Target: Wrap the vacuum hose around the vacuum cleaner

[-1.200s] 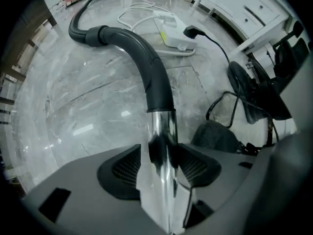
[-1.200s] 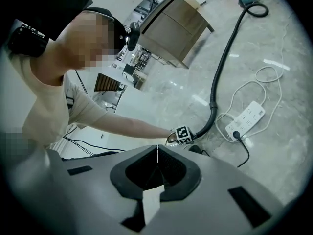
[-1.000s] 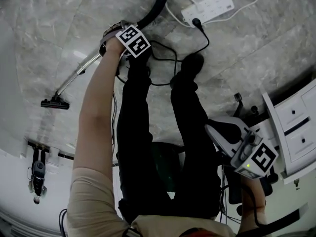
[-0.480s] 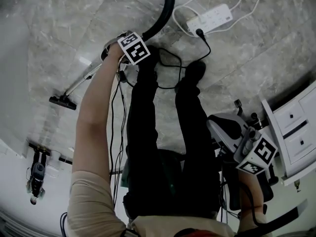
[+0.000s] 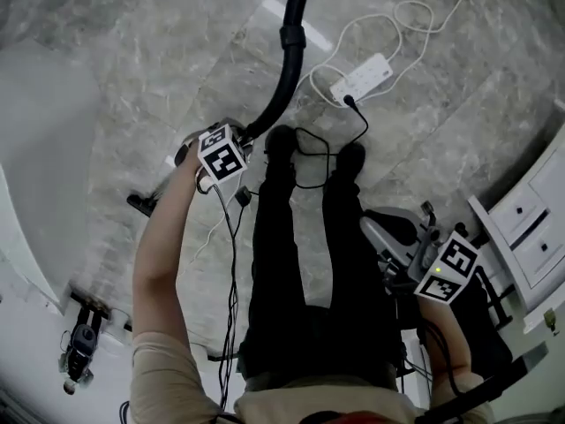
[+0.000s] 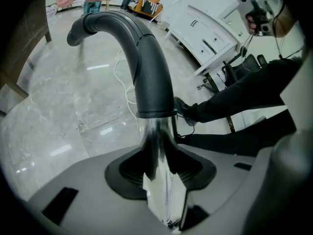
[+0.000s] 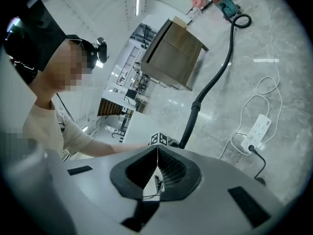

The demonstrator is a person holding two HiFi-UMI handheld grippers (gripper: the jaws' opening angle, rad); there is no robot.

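One person (image 5: 300, 263), one left hand-held gripper (image 6: 159, 163) and one right hand-held gripper (image 7: 157, 155), one vacuum hose (image 5: 287, 69), one power strip (image 5: 362, 78), one drawer cabinet (image 5: 523, 237).

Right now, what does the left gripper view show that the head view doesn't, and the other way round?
Left gripper view only: the left gripper has its jaws, which have just been closing, clamped on the metal tube where it leaves the black hose. Head view only: the power strip and the floor nozzle beyond the left arm. Both: that hose and the person's legs.
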